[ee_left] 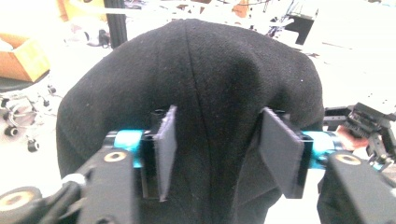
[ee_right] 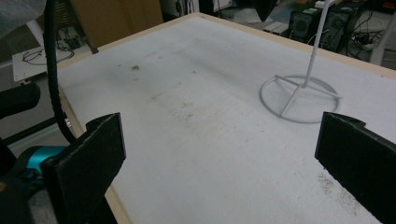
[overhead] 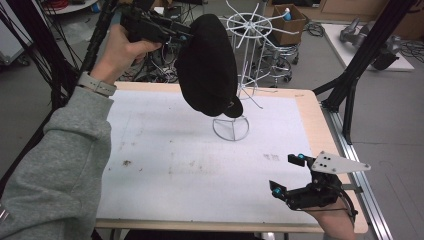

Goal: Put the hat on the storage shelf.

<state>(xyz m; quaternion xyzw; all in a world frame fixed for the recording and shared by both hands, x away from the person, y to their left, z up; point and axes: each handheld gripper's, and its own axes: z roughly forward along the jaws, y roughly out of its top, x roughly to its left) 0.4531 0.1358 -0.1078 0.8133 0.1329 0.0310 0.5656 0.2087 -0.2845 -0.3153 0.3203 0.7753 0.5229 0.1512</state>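
The left tongs (overhead: pixel 187 36) pinch a black felt hat (overhead: pixel 207 65) beside the white wire stand (overhead: pixel 240 75); the right tongs (overhead: pixel 286 175) hover spread above the tabletop (overhead: pixel 200 170).

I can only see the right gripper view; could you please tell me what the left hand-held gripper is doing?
Observer: The left hand-held gripper holds a black fabric cap up above the white-topped table.
Operator: Is the cap on the stand yet?
Observer: It hangs in front of the white wire stand; I cannot tell whether they touch.
Operator: How is it gripped?
Observer: The jaws pinch a fold of the cap's fabric.
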